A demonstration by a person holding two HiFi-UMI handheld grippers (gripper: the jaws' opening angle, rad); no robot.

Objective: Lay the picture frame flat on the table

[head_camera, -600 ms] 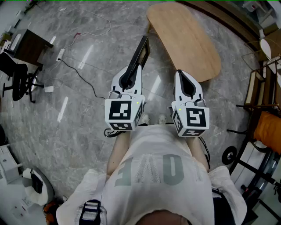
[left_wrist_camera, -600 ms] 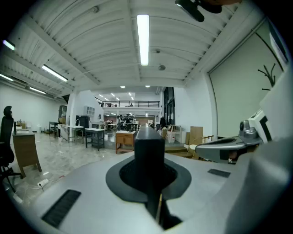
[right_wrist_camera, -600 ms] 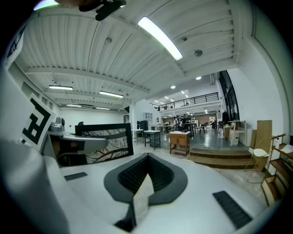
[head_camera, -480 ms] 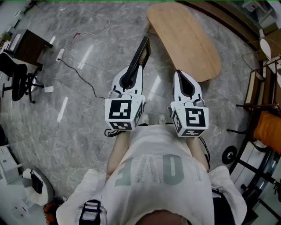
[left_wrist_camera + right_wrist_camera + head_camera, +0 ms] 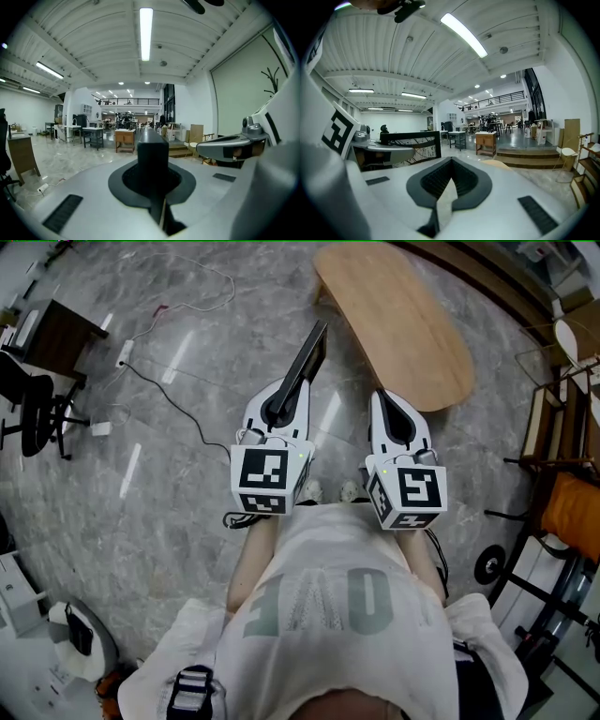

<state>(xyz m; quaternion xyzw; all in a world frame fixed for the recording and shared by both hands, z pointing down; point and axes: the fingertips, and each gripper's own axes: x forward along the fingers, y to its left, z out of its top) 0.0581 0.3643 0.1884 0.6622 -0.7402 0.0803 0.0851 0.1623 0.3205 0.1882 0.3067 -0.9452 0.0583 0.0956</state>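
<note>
Still off the bench [image 5: 403,329], the picture frame [image 5: 309,357] has crept a touch nearer its left edge, so laying it down is yet to come. It hangs over the floor [image 5: 178,465], a slim black slab seen edge-on, slanted, clenched in the left tongs [image 5: 278,407]. The right tongs [image 5: 386,399] are clenched on nothing.

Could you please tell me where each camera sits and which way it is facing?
Head view: on the person's head, looking steeply down at the floor and wooden table; shows their shirt, left gripper and right gripper.
Left gripper view: rides the left gripper, looking across the hall along jaws shut on the picture frame.
Right gripper view: rides the right gripper, facing likewise, jaws shut and empty.
Shared: each gripper view catches the other gripper.
</note>
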